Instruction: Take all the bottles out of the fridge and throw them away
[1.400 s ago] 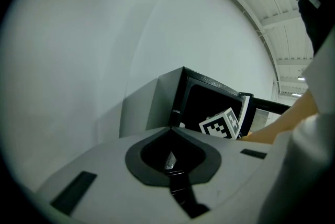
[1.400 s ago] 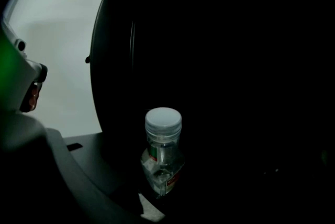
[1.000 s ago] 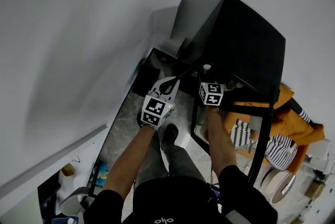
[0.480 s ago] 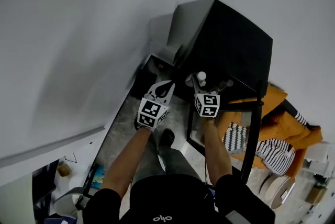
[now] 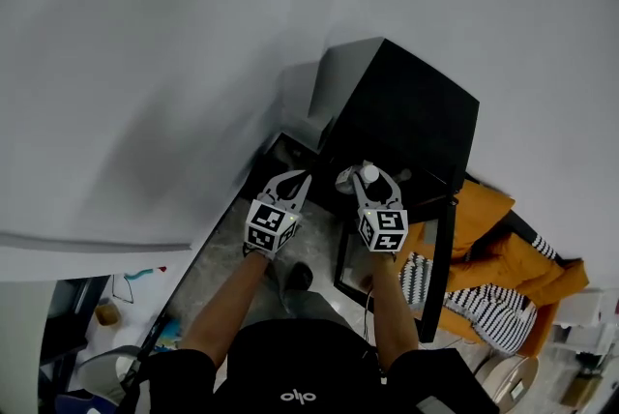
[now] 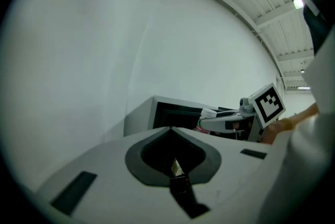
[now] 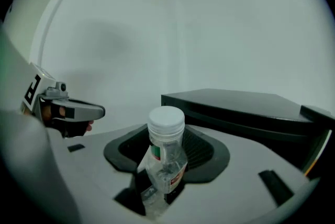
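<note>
A clear plastic bottle (image 7: pixel 163 163) with a white cap (image 5: pixel 369 173) and a red and green label stands upright between the jaws of my right gripper (image 7: pixel 167 130), which is shut on its body. In the head view my right gripper (image 5: pixel 368 182) hangs in front of the black fridge (image 5: pixel 411 112), near its top edge. My left gripper (image 5: pixel 292 180) is shut on nothing, level with the right one and to its left. In the left gripper view my left gripper (image 6: pixel 170 129) faces the fridge (image 6: pixel 175 112) with its jaw tips together.
The fridge door (image 5: pixel 437 257) stands open at the right. Behind it lie an orange cloth (image 5: pixel 503 233) and a black-and-white striped cloth (image 5: pixel 484 301). A white wall (image 5: pixel 145 64) closes the left side. The grey stone floor (image 5: pixel 218 252) and the person's shoe (image 5: pixel 296 277) lie below.
Both grippers have risen. The right one has carried the bottle up from the fridge opening to about the height of the fridge's top. The left gripper stays shut beside it.
</note>
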`<state>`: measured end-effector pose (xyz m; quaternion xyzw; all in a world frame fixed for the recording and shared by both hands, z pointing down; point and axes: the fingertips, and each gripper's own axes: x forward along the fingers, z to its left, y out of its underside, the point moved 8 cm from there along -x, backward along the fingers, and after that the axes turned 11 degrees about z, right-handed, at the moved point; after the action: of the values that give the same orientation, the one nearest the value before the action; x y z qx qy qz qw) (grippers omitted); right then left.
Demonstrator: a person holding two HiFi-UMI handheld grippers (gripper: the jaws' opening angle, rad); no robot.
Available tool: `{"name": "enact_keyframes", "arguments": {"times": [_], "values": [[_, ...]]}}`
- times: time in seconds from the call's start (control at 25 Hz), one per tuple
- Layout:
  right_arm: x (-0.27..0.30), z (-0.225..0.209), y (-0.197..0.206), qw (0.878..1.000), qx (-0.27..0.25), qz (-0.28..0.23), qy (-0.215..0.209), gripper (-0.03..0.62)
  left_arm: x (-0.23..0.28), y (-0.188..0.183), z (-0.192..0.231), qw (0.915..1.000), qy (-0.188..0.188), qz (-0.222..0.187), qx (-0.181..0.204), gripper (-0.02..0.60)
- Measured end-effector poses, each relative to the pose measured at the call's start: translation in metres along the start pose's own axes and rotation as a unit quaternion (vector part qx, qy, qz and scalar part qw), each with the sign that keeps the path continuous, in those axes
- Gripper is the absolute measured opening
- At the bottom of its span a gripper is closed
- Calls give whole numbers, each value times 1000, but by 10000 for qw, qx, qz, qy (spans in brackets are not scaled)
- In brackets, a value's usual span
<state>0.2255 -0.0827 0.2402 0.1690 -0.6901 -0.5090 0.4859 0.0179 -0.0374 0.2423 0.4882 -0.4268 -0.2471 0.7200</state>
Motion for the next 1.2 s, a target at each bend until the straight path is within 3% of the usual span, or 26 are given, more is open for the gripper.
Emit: {"name": "enact_keyframes", "arguments": {"times": [0.56, 0.92, 1.2], "values": [[-40, 9, -30, 9993, -122, -163, -304, 201, -33, -33, -10, 9993, -272, -207, 127, 0], [-14, 44, -51, 9962, -406, -165, -748, 202, -58, -36, 19, 9977, -620, -250, 58, 0], [22, 96, -70, 9885, -706, -132, -1332, 202, -97, -29, 58, 9931, -1134, -297, -97, 0]]}}
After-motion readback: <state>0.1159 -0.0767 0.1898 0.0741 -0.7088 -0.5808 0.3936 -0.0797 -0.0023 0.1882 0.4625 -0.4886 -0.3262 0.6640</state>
